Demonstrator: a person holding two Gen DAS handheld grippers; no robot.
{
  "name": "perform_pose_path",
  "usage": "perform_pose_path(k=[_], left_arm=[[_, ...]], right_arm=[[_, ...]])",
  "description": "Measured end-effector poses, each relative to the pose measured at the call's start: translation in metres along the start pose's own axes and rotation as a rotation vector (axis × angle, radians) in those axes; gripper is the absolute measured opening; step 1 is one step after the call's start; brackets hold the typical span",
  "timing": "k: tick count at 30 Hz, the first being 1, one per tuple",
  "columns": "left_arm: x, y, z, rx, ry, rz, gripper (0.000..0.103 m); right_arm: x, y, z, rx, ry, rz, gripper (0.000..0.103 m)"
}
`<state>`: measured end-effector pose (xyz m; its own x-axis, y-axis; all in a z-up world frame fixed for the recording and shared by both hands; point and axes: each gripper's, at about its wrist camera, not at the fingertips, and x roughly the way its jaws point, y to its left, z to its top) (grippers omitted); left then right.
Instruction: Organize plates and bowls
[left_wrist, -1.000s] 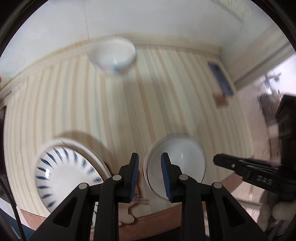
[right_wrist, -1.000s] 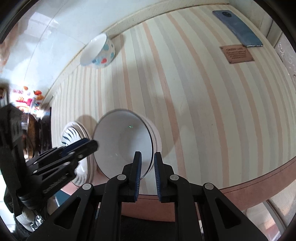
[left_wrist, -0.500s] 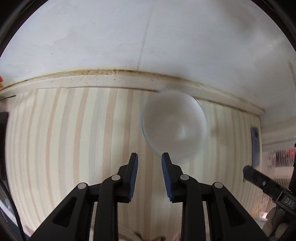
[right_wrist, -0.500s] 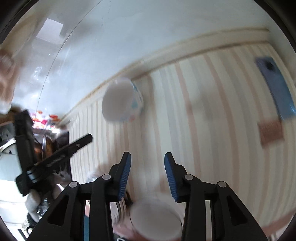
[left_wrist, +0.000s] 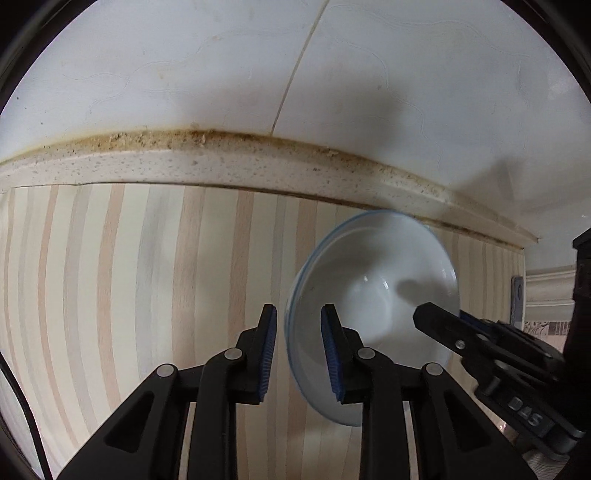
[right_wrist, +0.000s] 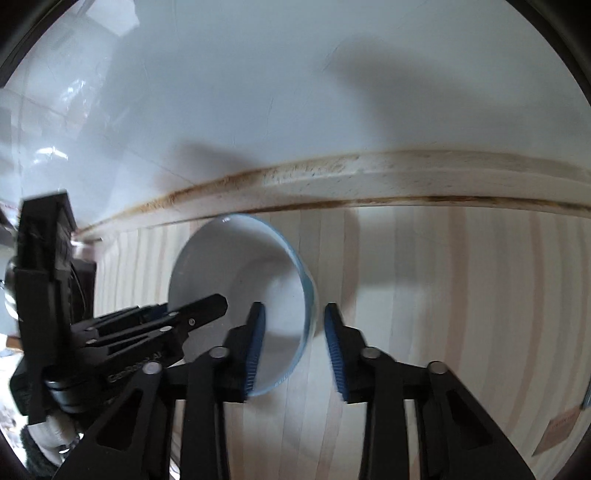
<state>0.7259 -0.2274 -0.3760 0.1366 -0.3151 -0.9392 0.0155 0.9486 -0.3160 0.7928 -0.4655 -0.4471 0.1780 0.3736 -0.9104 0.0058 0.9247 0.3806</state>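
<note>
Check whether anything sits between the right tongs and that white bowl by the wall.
Nothing visible blocks them. The white bowl with a blue rim line already has its rim between the closing right tongs, with only the striped tabletop nearby. The left tongs straddle the opposite rim.

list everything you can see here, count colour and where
bowl: 1, white with blue rim, on the tabletop near the ledge
tabletop: 1, cream and tan stripes, under the bowl
ledge: 1, speckled beige, along the tabletop's back edge
wall: 1, white, behind the ledge
card: 1, brown, tabletop's right side
left gripper: 1, black, blue pads, shut, over bowl's left rim
right gripper: 1, black, blue pads, jaws closing, bowl's right rim between them
</note>
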Motion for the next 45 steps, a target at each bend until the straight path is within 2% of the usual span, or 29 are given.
perform_pose_path(k=[2, 4, 12, 20, 27, 35, 45], left_arm=[[-0.003, -0.001, 0.000, 0.015, -0.004, 0.012, 0.022], [-0.002, -0.003, 0.000, 0.031, -0.003, 0.026, 0.022], [-0.018, -0.004, -0.003, 0.019, -0.021, 0.036, 0.022], [-0.053, -0.029, -0.030, 0.062, -0.046, 0.046, 0.022], [-0.081, -0.055, -0.073, 0.117, -0.047, 0.038, 0.022], [-0.103, -0.075, -0.122, 0.197, -0.041, 0.033, 0.022], [-0.096, -0.100, -0.184, 0.280, 0.012, 0.028, 0.022]], right_arm=[[0.002, -0.002, 0.000, 0.002, -0.007, -0.013, 0.016], [0.003, -0.006, 0.001, 0.015, -0.013, -0.008, 0.014], [-0.006, -0.005, -0.003, 0.019, -0.016, -0.006, 0.011], [-0.054, 0.005, -0.021, 0.018, -0.050, 0.012, 0.012], [-0.101, 0.009, -0.063, 0.037, -0.074, 0.019, 0.012], [-0.141, 0.010, -0.134, 0.082, -0.088, 0.019, 0.012], [-0.164, -0.011, -0.220, 0.163, -0.079, 0.022, 0.011]])
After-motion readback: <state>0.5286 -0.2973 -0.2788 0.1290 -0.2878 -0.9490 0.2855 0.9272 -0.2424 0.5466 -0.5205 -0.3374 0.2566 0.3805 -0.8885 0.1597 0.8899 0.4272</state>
